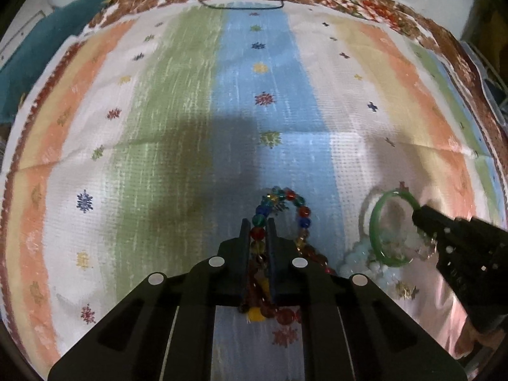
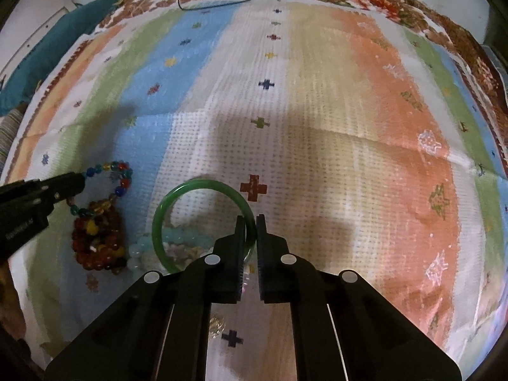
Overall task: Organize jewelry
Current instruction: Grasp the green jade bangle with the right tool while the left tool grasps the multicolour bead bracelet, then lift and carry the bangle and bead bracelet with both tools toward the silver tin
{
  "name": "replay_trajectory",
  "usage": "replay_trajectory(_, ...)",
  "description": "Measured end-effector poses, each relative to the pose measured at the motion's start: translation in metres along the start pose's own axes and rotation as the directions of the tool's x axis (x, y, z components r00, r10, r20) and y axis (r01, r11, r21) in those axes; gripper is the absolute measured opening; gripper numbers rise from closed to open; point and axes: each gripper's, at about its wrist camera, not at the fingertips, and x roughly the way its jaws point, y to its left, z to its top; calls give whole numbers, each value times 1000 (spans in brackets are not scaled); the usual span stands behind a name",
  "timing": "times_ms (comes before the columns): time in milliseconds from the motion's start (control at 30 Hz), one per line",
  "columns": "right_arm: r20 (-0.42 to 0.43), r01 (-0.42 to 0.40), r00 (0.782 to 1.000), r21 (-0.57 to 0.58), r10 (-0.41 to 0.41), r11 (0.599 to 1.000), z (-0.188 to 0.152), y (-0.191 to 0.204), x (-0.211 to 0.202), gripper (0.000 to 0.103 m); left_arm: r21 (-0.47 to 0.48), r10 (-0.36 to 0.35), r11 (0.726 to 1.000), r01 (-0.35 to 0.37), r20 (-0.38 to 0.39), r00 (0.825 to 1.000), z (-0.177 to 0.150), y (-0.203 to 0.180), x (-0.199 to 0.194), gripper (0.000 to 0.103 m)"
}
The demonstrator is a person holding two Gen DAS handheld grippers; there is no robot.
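Grips confirmed: left gripper point(image 1: 257, 222) clamps the multicoloured bead strand point(image 1: 301, 212), right gripper point(image 2: 250, 220) clamps the green bangle point(image 2: 177, 197), both over the striped cloth point(image 2: 349, 95). Lift each slowly, apart, avoiding tangles.

left tool point(image 1: 257, 222): matte black, white round studs | right tool point(image 2: 250, 220): same, ribbed pads

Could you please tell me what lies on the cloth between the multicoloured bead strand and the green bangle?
In the right wrist view, a heap of reddish-brown beads and pale blue-white beads lie between the multicoloured bead strand and the green bangle.
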Motion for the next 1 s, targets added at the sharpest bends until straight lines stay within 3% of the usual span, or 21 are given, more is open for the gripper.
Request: replay_trajectory(1000, 92, -23, 996, 1, 23, 1000, -24, 8, -66, 8, 51, -65, 997, 60, 90, 994, -25, -25, -79, 9)
